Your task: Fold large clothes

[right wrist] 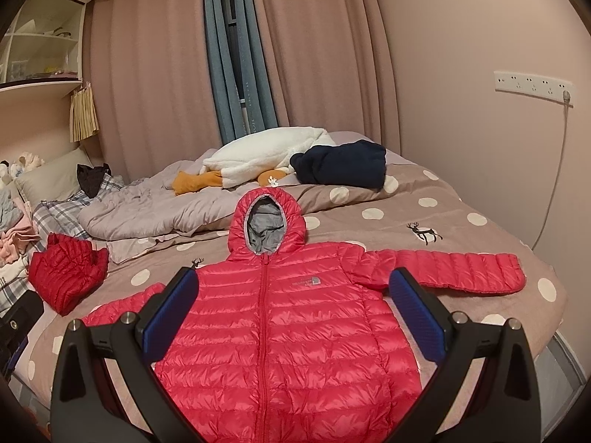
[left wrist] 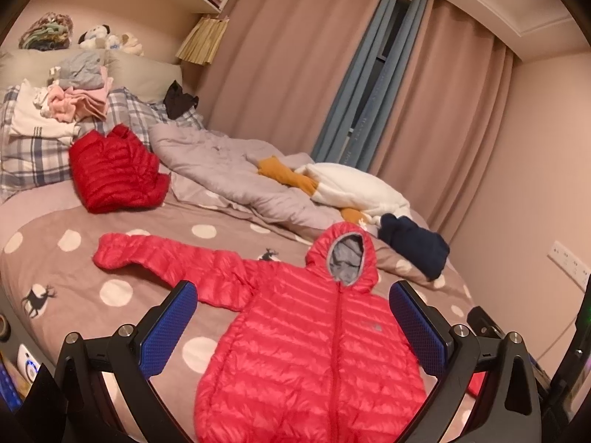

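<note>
The pink hooded jacket (right wrist: 295,317) lies flat and zipped on the near part of the bed (right wrist: 461,203), sleeves spread, not yet folded. A red jacket (left wrist: 114,170) sits folded far left. Left gripper (left wrist: 291,328) and right gripper (right wrist: 293,317) hover apart, empty.

Both wrist views overlook the same jacket (left wrist: 314,339) from above.

Bed (right wrist: 461,199) with polka-dot cover. Pink hooded jacket (right wrist: 295,317) spread flat at 6 o'clock; folded red jacket (right wrist: 66,277) at 9; rumpled grey quilt (right wrist: 147,210) centre; navy garment (right wrist: 343,164), apparently folded, at 1.
</note>
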Demonstrator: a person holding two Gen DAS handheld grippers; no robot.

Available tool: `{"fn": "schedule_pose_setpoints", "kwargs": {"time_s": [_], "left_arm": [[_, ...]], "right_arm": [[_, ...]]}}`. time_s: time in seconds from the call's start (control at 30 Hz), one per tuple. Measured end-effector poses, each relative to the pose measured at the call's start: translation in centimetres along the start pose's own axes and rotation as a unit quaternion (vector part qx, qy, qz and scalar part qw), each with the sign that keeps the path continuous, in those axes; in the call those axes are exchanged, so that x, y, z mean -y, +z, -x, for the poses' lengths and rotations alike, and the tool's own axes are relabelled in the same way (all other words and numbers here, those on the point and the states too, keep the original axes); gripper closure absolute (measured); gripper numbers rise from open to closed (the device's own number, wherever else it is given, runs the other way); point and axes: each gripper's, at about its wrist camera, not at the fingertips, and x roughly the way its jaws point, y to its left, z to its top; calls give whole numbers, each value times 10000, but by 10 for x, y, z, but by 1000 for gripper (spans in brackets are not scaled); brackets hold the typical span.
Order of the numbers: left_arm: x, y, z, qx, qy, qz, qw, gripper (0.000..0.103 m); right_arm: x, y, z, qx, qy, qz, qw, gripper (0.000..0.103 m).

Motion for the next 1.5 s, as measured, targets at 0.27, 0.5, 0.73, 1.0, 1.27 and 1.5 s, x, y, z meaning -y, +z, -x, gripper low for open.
{"fn": "schedule_pose_setpoints", "kwargs": {"time_s": [0.27, 0.5, 0.73, 1.0, 1.27, 1.5], "left_arm": [[0, 0, -1, -7, 27, 3, 10000, 0], [-1, 0, -4, -71, 91, 45, 9999, 0], [-2, 1, -9, -88, 186, 92, 9997, 0], [-31, 9, -40, 81, 97, 373, 9992, 0], [-125, 10, -91, 231, 983, 1423, 9847, 0], [-187, -4, -122, 125, 1977, 1822, 9631, 12]], "right_arm": [[0, 1, -1, -23, 9, 30, 10000, 0], [-1, 2, -4, -37, -29, 117, 9999, 0], [7, 3, -7, -47, -79, 55, 9999, 0], [38, 9, -30, 40, 251, -590, 9979, 0], [120, 17, -84, -6, -858, -1311, 9877, 0], [189, 27, -122, 171, -2428, -1192, 9626, 1]]}}
